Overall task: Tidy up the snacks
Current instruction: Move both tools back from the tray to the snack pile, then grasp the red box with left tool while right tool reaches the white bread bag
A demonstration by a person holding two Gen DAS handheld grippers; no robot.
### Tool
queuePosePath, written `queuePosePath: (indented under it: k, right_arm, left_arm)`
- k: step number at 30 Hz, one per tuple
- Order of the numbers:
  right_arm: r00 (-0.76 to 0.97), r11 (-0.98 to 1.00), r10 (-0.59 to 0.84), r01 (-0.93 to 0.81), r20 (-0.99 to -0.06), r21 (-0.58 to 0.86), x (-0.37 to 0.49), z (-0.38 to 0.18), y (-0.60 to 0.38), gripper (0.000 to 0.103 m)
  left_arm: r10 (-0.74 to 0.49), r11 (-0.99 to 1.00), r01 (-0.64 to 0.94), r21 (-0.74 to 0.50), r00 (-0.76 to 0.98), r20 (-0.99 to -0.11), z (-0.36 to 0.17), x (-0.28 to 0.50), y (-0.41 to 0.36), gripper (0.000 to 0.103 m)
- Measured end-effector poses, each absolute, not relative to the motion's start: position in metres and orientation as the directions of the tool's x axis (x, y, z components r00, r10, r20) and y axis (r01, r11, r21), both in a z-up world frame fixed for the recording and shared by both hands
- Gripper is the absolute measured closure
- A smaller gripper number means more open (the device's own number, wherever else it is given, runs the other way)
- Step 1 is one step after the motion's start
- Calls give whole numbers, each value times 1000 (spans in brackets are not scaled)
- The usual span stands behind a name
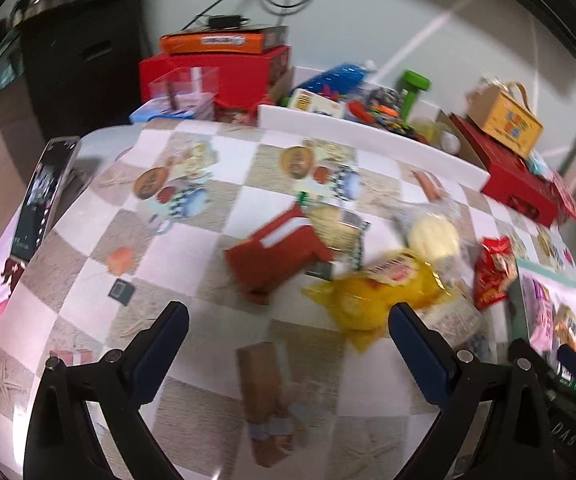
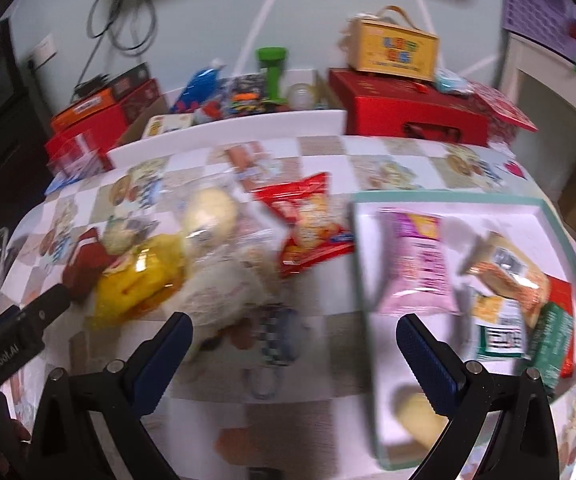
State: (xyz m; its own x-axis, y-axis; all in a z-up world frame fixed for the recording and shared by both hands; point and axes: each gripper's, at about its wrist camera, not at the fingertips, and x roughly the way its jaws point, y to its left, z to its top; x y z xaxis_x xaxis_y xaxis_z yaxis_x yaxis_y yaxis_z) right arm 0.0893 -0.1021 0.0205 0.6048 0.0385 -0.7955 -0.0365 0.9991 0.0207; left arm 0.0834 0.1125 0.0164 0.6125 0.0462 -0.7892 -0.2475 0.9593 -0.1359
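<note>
Loose snacks lie on the checkered tablecloth: a red packet (image 1: pixel 278 250), a yellow bag (image 1: pixel 376 296), a clear bag with a pale bun (image 1: pixel 432 238) and a red chip bag (image 1: pixel 492 276). My left gripper (image 1: pixel 288 328) hangs open above the cloth, nearer me than the yellow bag, holding nothing. In the right wrist view the yellow bag (image 2: pixel 136 276), bun bag (image 2: pixel 212 216) and red chip bag (image 2: pixel 308 220) sit left of a teal-rimmed white tray (image 2: pixel 544 208) holding a pink bag (image 2: pixel 420 264) and several packets. My right gripper (image 2: pixel 294 336) is open and empty over the tray's left edge.
A white box wall (image 1: pixel 372 136) with toys behind it runs along the table's far side. Red boxes (image 1: pixel 520 184) and a yellow carry box (image 1: pixel 504 120) stand at the back right. A phone (image 1: pixel 44 196) lies at the left edge.
</note>
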Motion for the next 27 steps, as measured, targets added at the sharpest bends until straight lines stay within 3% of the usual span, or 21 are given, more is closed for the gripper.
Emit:
queuePosePath:
  k: [10, 27]
  right_arm:
    - [603, 992, 73, -126, -794, -5, 96, 6, -63, 0]
    - [561, 986, 37, -156, -827, -62, 121, -29, -58, 0]
  left_arm:
    - [8, 945, -262, -195, 617, -787, 4, 89, 143, 3]
    - [66, 983, -175, -49, 596, -800, -12, 130, 143, 3]
